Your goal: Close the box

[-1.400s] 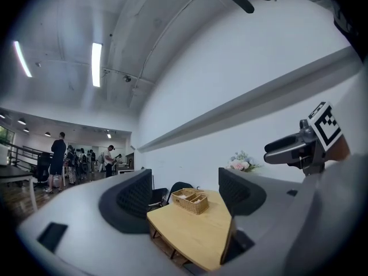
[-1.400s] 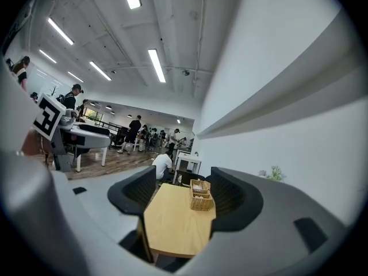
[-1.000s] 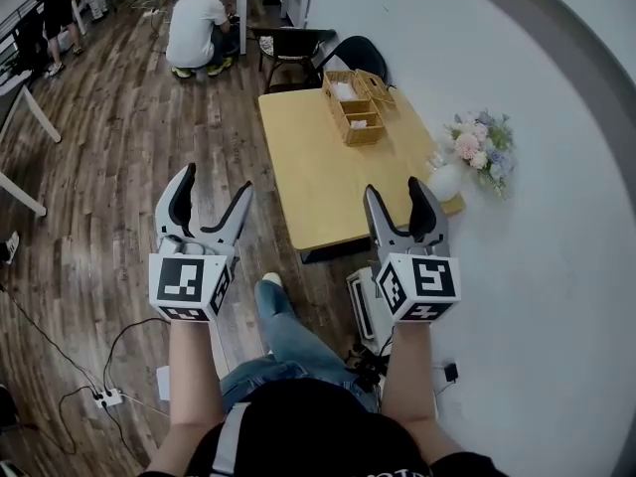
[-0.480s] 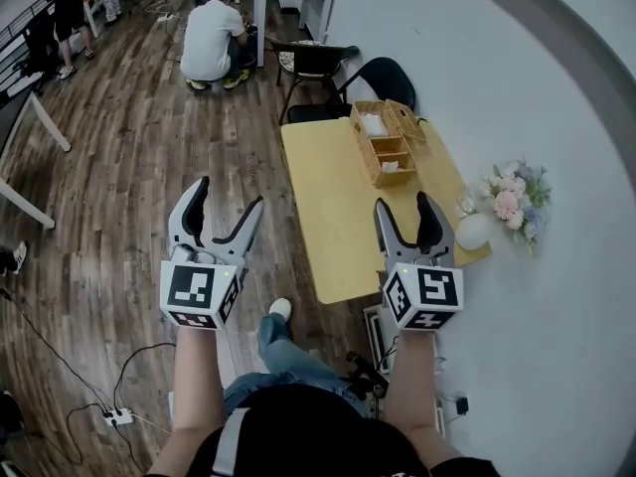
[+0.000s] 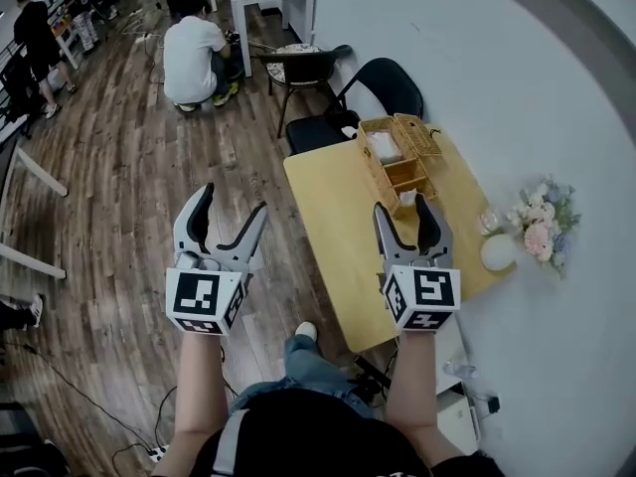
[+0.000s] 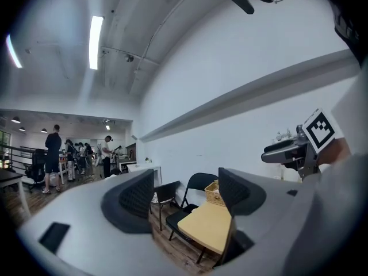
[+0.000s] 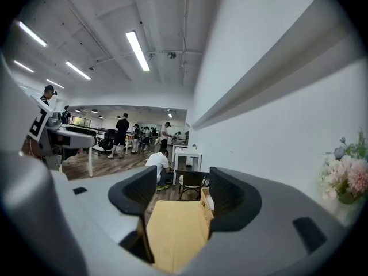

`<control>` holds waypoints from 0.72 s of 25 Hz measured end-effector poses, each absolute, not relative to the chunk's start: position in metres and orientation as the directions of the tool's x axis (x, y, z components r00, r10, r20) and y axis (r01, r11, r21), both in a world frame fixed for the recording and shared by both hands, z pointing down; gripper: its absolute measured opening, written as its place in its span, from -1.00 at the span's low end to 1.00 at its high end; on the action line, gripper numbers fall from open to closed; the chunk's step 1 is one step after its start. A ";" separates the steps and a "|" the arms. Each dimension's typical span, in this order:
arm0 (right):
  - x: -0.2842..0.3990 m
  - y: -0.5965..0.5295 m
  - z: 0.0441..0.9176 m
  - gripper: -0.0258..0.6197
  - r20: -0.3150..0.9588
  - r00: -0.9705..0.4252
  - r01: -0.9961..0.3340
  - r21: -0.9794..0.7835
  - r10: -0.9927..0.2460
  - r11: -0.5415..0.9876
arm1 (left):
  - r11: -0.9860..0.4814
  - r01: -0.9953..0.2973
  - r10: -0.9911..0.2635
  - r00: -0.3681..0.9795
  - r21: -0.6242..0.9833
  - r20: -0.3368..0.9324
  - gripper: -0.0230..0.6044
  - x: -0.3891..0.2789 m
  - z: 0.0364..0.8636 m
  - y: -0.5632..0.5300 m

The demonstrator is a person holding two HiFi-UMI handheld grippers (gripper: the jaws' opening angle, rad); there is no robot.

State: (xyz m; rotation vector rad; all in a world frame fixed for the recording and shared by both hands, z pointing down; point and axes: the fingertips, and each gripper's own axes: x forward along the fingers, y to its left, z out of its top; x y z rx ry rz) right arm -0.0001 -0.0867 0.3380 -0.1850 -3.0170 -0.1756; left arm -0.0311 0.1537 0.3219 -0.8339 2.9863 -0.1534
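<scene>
While their jaws gape wide, both hand-held grippers (image 5: pixel 232 200) (image 5: pixel 403 205) hold nothing.

Open wicker box (image 5: pixel 390 163) on wooden table (image 5: pixel 333 222)

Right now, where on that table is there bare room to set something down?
The table is bare from the wicker box at its far end to the near edge, widest along the left side. Crowded: the far end by the box, and the right edge beside the white vase and flowers.
</scene>
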 end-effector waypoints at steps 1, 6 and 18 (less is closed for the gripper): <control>-0.006 -0.090 0.339 0.00 0.124 -0.987 0.114 0.106 0.101 0.988 | 0.844 -0.527 -0.530 -0.848 -0.102 -0.005 0.18 -0.039 0.323 0.150; -0.019 -0.106 0.346 -0.01 0.142 -0.989 0.054 0.108 0.039 0.993 | 0.804 -0.587 -0.588 -0.809 -0.094 0.018 0.18 -0.069 0.332 0.128; -0.003 -0.145 0.358 -0.02 0.191 -0.958 -0.188 0.146 -0.215 0.971 | 0.658 -0.751 -0.751 -0.660 -0.050 0.024 0.18 -0.127 0.346 0.082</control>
